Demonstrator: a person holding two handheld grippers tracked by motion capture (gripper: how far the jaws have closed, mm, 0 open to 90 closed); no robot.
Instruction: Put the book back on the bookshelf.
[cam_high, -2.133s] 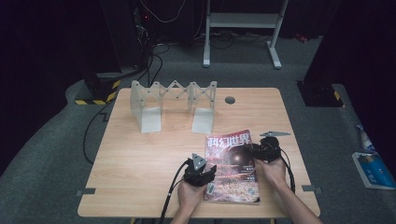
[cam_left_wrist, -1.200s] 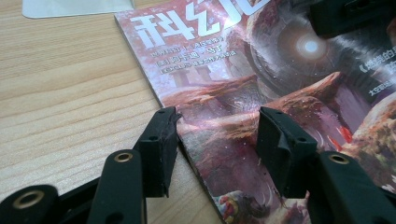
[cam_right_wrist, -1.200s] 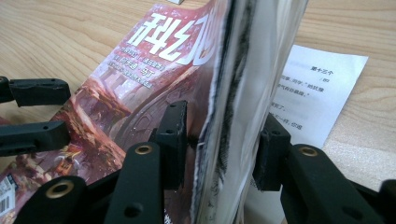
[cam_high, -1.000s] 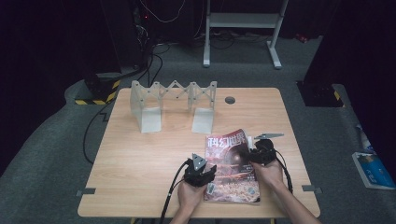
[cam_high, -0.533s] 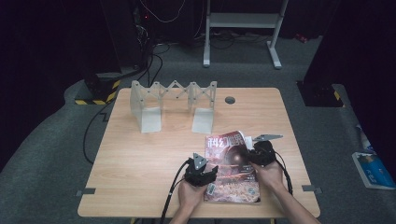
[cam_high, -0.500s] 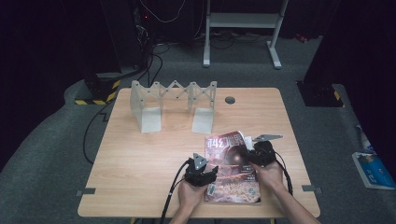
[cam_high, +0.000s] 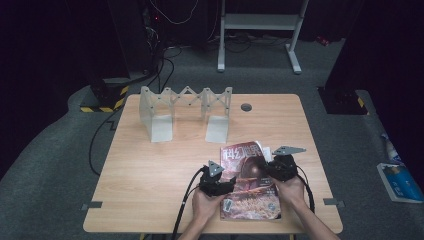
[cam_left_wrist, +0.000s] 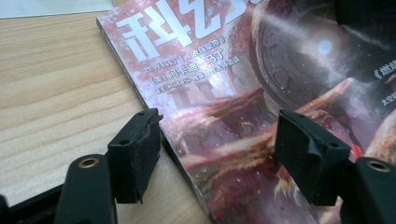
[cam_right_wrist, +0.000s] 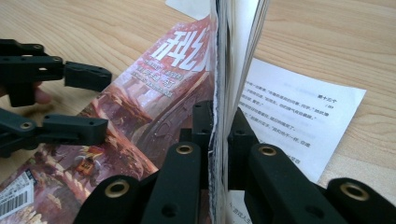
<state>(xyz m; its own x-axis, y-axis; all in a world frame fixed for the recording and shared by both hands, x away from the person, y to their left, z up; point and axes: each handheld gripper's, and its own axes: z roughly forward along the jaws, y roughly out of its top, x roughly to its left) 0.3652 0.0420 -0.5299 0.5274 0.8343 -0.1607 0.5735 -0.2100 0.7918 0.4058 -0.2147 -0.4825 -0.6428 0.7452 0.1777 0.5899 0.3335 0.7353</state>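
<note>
Up comes the right-hand edge of the magazine (cam_high: 248, 180) a touch more than a moment ago, its cover peeling away from the table (cam_high: 150, 180) while the spine side stays flat. Starting at the far left, the accordion-style file rack (cam_high: 186, 112) stands untouched at the back of the table, well apart from the action. Moving right, the left gripper (cam_left_wrist: 219, 149) hovers with its jaws spread wide, one pad (cam_left_wrist: 135, 154) just off the spine edge over bare wood, the other over the glossy cover, gripping nothing. Next, the magazine itself lies near the front edge, between the two hands. Over on the right, the right gripper (cam_right_wrist: 217, 140) is clamped tight on a thin sheaf of cover and pages, standing them upright, and a printed inner page (cam_right_wrist: 299, 116) lies exposed beside it. My read: it's light, floppy and slick, so the pinched pages could slide or tear; a hold close to the spine, or the left jaws pinning that side down, looks safest.
</note>
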